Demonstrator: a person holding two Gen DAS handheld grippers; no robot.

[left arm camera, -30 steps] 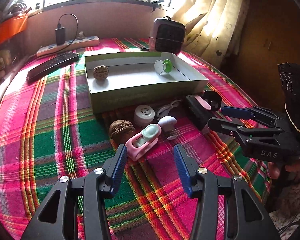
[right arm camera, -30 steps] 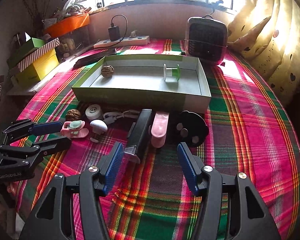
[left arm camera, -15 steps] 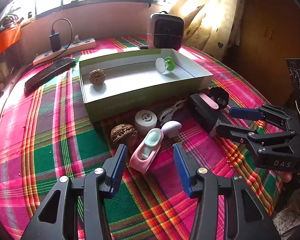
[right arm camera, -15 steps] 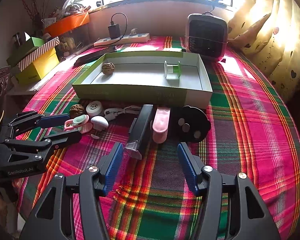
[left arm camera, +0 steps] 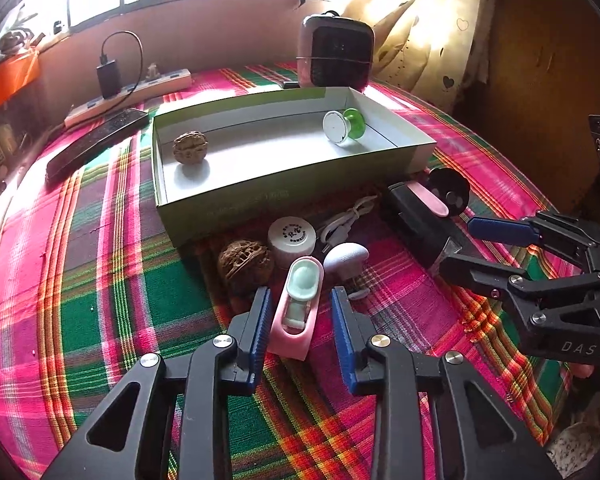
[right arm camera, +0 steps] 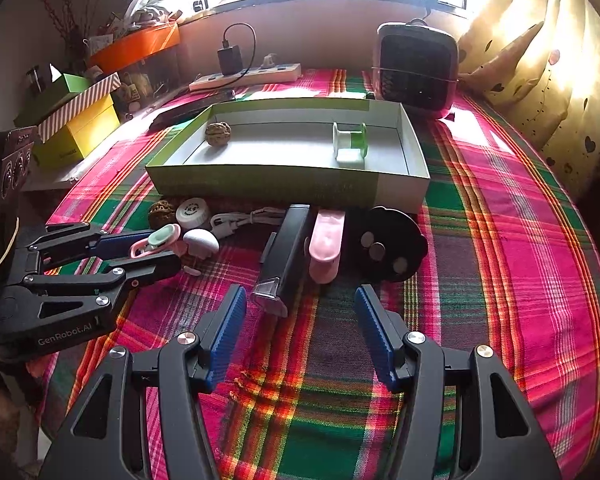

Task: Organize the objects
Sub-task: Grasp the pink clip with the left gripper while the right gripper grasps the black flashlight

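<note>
While the left tongs [left arm camera: 298,312] have just been closing around the pink clip [left arm camera: 296,312], it could squirt toward the walnut [left arm camera: 244,264]; right tongs [right arm camera: 300,320] gape empty.

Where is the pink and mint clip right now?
In the left wrist view the pink and mint clip lies on the plaid cloth between the left gripper's closing jaws, just in front of the walnut.

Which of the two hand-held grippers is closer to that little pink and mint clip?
The left. The left hand-held gripper has the pink and mint clip between its fingers, which have just been closing. The right hand-held gripper hovers apart, over the black device.
</note>
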